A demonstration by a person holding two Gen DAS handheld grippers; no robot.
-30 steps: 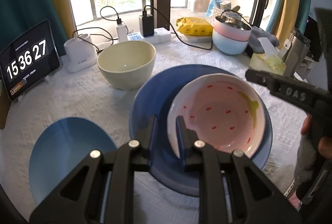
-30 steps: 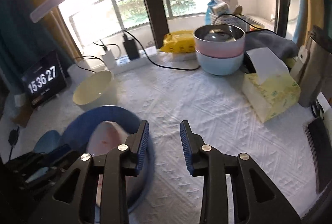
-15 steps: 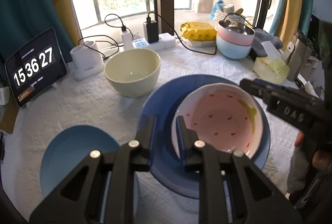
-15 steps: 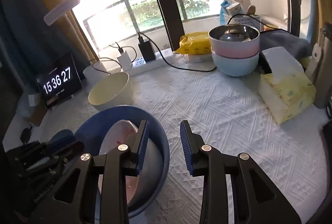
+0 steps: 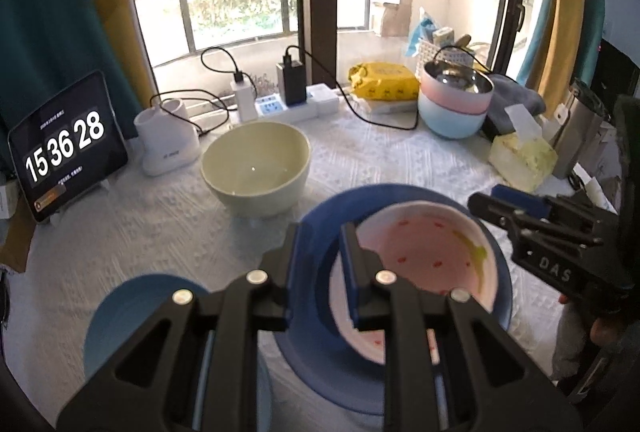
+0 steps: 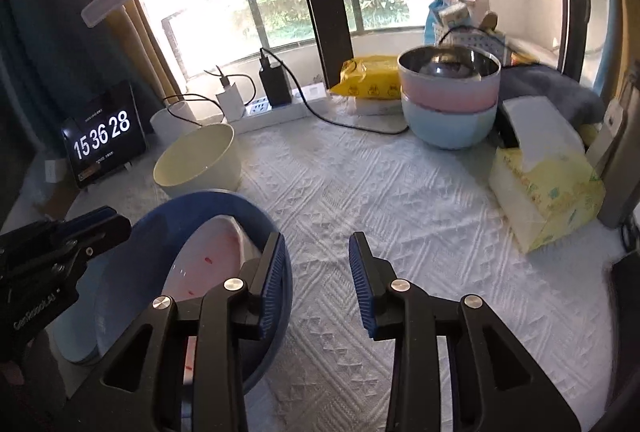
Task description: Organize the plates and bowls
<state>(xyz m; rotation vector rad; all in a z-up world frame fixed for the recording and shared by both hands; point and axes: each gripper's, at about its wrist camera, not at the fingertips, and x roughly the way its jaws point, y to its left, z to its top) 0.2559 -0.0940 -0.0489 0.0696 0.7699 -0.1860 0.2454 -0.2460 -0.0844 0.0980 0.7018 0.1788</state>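
Observation:
A dark blue plate [image 5: 400, 192] carries a pink bowl [image 5: 432, 252] with red flecks. My left gripper [image 5: 322, 252] is shut on the plate's near rim and holds it tilted a little above the white tablecloth. In the right wrist view the dark blue plate [image 6: 224, 200] and pink bowl [image 6: 208, 256] sit at lower left. My right gripper [image 6: 316, 272] is just off the plate's right rim; its jaws are opening, with only cloth between them. A light blue plate [image 5: 132, 312] lies under my left gripper. A cream bowl [image 5: 256, 168] stands behind.
Stacked pink and light blue bowls [image 6: 450, 96] stand at the back right beside a yellow tissue box [image 6: 544, 192]. A tablet clock [image 5: 64, 148], a white holder [image 5: 166, 140], a power strip with chargers [image 5: 288, 104] and a yellow pack [image 5: 384, 80] line the back edge.
My left gripper has risen with the dark blue plate and the pink bowl on it. The right gripper's jaws have widened slightly. The clock reads one second later.

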